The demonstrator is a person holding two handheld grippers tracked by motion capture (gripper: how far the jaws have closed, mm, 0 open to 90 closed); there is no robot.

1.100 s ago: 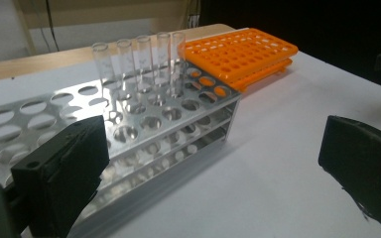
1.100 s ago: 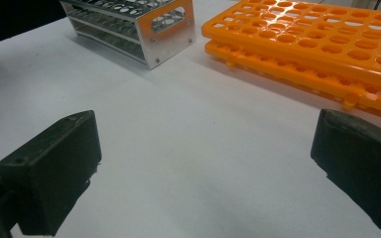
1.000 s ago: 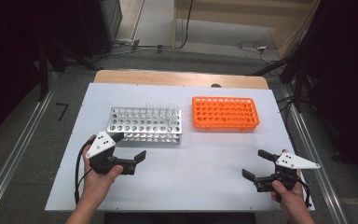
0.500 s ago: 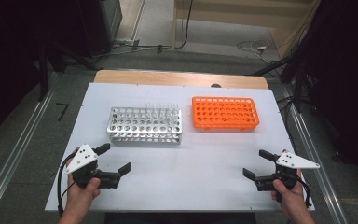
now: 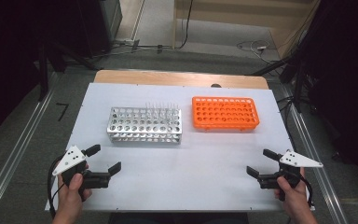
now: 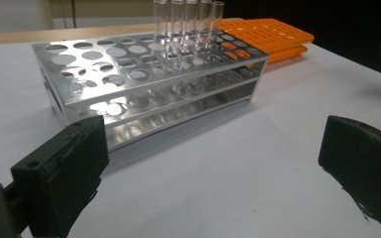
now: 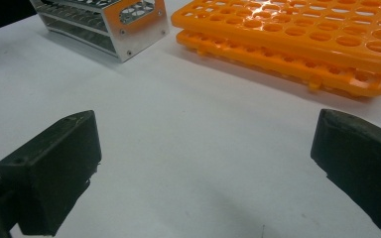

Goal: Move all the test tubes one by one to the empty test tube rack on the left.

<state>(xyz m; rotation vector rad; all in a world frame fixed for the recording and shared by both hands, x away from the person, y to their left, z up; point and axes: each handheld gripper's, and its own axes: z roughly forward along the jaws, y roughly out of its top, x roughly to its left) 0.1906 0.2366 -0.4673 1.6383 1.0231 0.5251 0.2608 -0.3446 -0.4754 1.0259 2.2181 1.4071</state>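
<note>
1. Behind my claws, mid-table, stands the metal rack (image 5: pixel 144 125) with clear tubes (image 6: pixel 188 20) upright in its far row.
2. Beside that rack lies the orange rack (image 5: pixel 224 113), seemingly empty.
3. My left claw (image 5: pixel 103 160) and right claw (image 5: pixel 261 163) hover gaping, holding nothing, near the rack's front.
4. Tube contents are hard to judge.

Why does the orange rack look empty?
It is empty: the orange rack shows bare holes; the glass tubes stand in the metal rack.
</note>
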